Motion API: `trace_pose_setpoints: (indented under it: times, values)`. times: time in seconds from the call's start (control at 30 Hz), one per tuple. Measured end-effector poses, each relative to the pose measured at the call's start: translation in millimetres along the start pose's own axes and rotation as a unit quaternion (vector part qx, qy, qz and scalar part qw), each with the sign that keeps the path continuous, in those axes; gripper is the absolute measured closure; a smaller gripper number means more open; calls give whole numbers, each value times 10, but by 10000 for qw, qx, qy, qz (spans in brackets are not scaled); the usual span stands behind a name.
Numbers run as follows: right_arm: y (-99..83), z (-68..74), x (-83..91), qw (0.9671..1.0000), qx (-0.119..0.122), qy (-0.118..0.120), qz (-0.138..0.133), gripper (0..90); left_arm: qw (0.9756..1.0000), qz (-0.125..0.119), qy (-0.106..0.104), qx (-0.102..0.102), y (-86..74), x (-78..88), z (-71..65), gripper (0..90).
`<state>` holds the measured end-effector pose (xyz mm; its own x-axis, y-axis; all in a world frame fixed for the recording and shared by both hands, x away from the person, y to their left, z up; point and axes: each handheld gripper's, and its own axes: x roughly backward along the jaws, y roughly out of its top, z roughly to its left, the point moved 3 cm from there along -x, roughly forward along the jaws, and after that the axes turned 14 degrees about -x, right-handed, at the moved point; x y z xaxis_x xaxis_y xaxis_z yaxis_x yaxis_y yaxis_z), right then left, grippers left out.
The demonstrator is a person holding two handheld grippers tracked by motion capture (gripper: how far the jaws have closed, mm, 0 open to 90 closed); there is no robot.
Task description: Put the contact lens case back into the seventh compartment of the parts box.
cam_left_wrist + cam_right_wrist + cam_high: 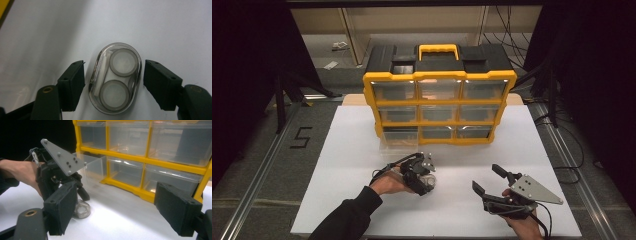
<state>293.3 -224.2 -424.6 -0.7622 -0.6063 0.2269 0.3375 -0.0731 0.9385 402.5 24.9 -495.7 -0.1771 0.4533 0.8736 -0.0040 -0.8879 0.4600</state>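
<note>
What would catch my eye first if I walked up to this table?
Probably the yellow-and-black drawer cabinet at the far side of the white table, its bottom-left clear drawer pulled out. Next, the small clear oval case with two round cups inside, lying on the table between the open fingers of the left gripper. The right gripper waits open nearby.
</note>
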Motion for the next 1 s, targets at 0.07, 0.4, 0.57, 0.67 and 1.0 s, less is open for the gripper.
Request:
trace_pose_setpoints:
  times: [0.07, 0.4, 0.57, 0.67, 1.0]
  values:
    - [0, 2, 2, 10000, -2, -1, -6, 200, 9999, -63, -60, 143, 0, -20, -11, 367]
    - [0, 4, 2, 10000, -1, 6, -16, 200, 9996, -9, -93, 264, -7, 4, -2, 489]
    - [0, 4, 2, 10000, -1, 6, -14, 200, 9997, 12, -57, 250, -5, 12, -9, 492]
    - [1, 3, 2, 10000, 1, 8, -13, 200, 9998, -44, -24, 210, 9, 43, -21, 492]
    - [3, 10, 8, 10000, 11, 22, -21, 200, 9997, -232, 65, 91, 86, 181, -82, 492]
